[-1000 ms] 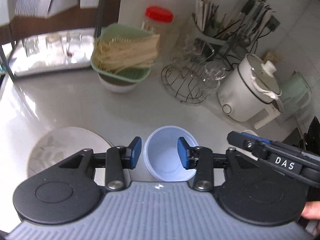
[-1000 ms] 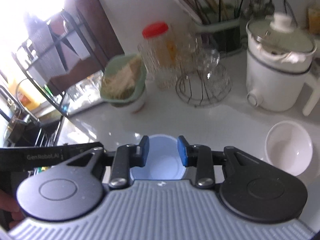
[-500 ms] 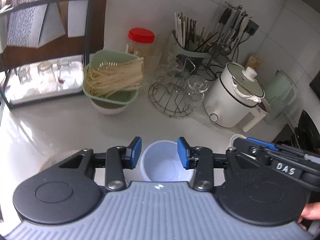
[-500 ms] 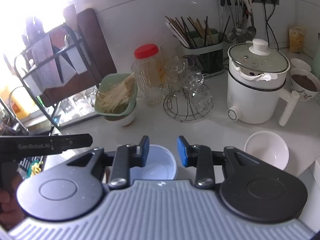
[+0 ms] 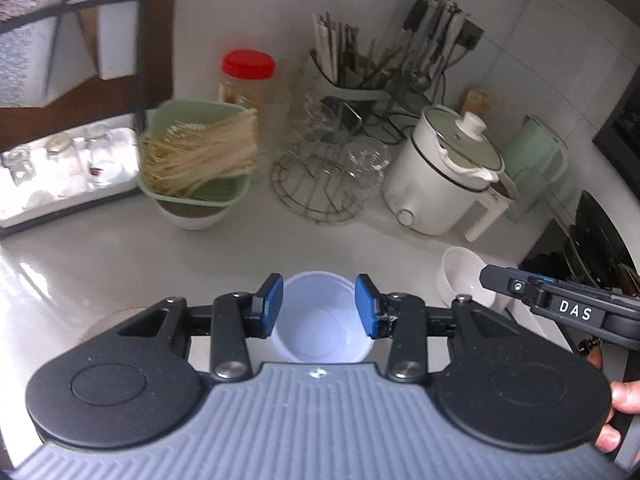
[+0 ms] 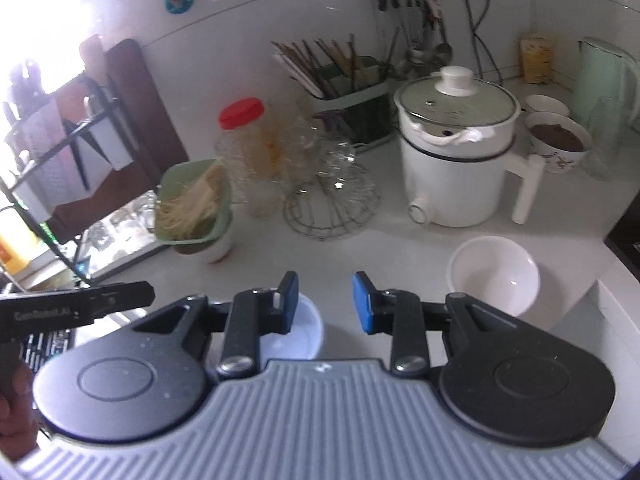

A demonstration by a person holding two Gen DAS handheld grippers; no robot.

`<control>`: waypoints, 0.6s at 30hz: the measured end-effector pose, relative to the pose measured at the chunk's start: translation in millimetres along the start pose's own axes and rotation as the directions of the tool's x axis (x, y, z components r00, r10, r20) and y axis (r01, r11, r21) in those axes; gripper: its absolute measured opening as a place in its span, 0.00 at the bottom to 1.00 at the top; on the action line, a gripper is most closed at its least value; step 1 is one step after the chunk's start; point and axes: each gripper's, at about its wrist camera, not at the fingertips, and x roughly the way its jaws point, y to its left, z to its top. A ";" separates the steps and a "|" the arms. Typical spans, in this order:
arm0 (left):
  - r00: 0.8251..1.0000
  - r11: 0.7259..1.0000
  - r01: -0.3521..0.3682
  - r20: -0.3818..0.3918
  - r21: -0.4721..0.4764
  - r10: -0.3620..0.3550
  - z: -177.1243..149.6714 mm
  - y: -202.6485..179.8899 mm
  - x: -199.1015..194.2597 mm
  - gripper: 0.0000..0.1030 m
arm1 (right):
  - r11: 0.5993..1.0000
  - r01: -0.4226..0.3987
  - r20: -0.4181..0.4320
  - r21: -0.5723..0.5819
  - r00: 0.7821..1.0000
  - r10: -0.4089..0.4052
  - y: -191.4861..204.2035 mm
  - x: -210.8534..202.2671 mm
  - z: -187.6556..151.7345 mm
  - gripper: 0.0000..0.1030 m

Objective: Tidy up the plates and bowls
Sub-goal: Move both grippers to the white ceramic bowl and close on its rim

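A pale blue bowl [image 5: 322, 322] stands on the white counter, seen between and below the open fingers of my left gripper [image 5: 319, 305]. In the right wrist view the same bowl [image 6: 298, 334] lies under the left finger of my open, empty right gripper [image 6: 325, 303]. A white bowl [image 6: 494, 274] sits on the counter to the right, also in the left wrist view [image 5: 460, 276]. A plate edge [image 5: 108, 318] shows at the left, mostly hidden by the gripper body.
At the back stand a green strainer of noodles on a white bowl [image 5: 196, 160], a red-lidded jar [image 5: 248, 80], a wire glass rack [image 5: 328, 184], a white electric pot [image 5: 444, 172], a utensil holder [image 6: 348, 96] and a green kettle [image 6: 604, 76]. A dish rack [image 6: 60, 160] is at the left.
Both grippers have pulled back and up from the blue bowl; more of the counter shows. The right gripper has shifted right, so the bowl now sits under its left finger.
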 end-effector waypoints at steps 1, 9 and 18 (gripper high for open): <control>1.000 1.000 0.010 -0.002 0.005 -0.010 -0.3 -4.3 4.1 0.44 | 1.000 0.000 -0.004 0.007 1.000 0.000 -5.1 1.4 -0.9 0.32; 1.000 1.000 0.018 -0.015 0.013 -0.017 2.4 -51.5 44.9 0.44 | 0.999 0.042 0.010 0.002 0.999 -0.043 -60.4 6.0 1.7 0.32; 0.995 0.998 0.043 -0.097 0.045 -0.038 4.6 -115.6 115.5 0.44 | 0.993 0.106 0.009 0.054 0.994 -0.106 -133.9 24.1 1.0 0.32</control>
